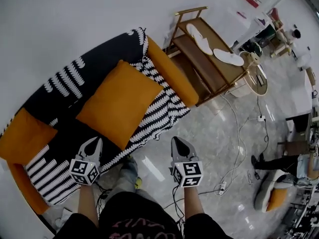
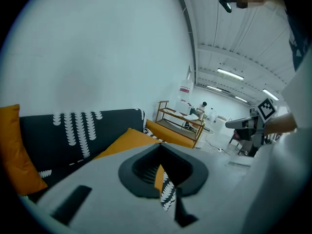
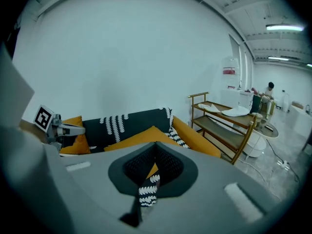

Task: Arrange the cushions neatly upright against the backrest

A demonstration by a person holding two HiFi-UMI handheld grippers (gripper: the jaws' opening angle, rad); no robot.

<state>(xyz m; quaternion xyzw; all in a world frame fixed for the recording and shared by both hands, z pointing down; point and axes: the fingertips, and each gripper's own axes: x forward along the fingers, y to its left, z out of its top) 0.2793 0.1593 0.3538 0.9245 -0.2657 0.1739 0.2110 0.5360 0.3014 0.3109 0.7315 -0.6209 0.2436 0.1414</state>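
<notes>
Head view: the large square orange fabric cushion (image 1: pixel 119 103) lies flat on the seat of the black-and-white patterned sofa (image 1: pixel 65 83), and a second orange cushion (image 1: pixel 25 136) sits at its left end. The left gripper (image 1: pixel 94 143) and the right gripper (image 1: pixel 178 142) hover at the seat's front edge, both pinched together and empty.

Left gripper view: the jaws are closed on nothing, the large cushion (image 2: pixel 127 138) ahead and the second cushion (image 2: pixel 13 150) at far left.

Right gripper view: closed jaws point at the flat cushion (image 3: pixel 141 138), with a wooden two-tier rack (image 3: pixel 222 126) to the right.
</notes>
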